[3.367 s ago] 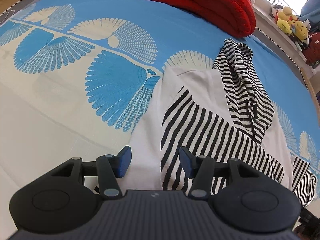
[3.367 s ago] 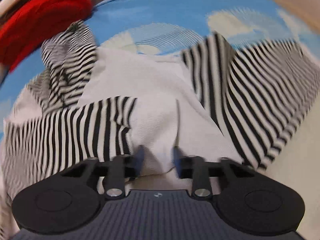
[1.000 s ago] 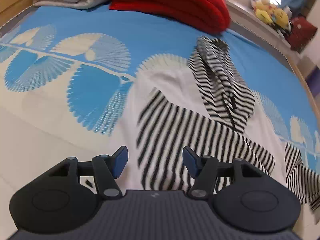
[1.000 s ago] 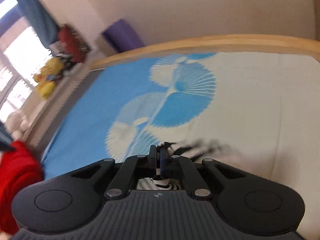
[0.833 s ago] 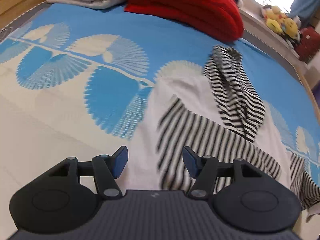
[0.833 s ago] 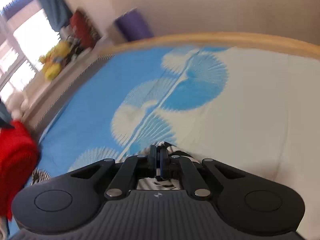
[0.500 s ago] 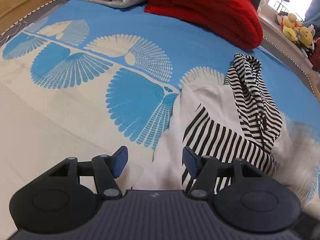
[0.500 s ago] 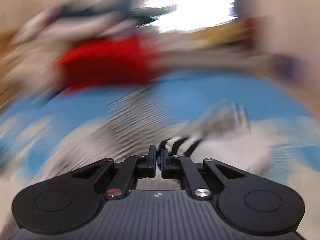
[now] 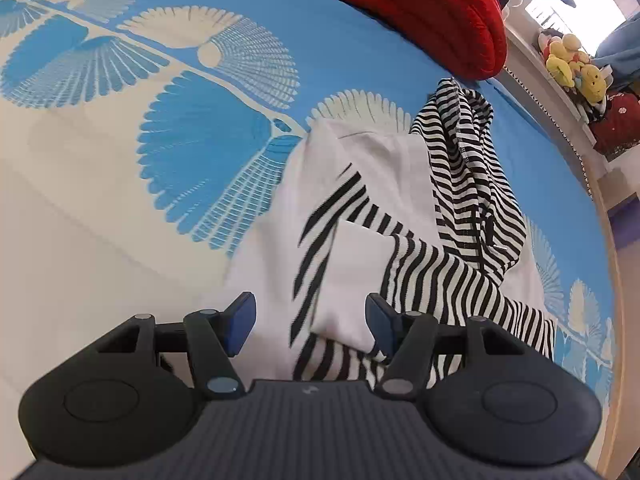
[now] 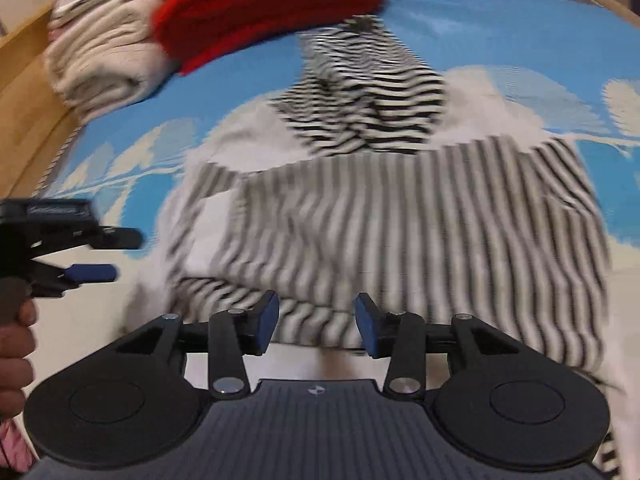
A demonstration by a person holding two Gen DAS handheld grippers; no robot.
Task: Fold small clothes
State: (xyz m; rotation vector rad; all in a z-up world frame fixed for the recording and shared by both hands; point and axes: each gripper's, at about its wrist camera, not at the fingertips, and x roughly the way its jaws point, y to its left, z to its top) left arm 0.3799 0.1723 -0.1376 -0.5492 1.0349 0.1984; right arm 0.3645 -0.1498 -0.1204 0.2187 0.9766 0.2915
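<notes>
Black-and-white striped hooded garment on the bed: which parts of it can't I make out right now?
- Near hem of the black-and-white striped hooded garment: left wrist view, covered by the left gripper body.
- Stripes and folds: right wrist view, smeared by motion blur.
- Right-hand edge: right wrist view, cut off by the frame.
- Hood's inside: folded shut in both views.
- Underside: hidden against the blue fan-patterned bedsheet.

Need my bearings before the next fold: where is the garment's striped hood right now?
In the left wrist view the striped hood lies at the far end of the garment, right of centre, on the blue bedspread just below the red blanket.
</notes>
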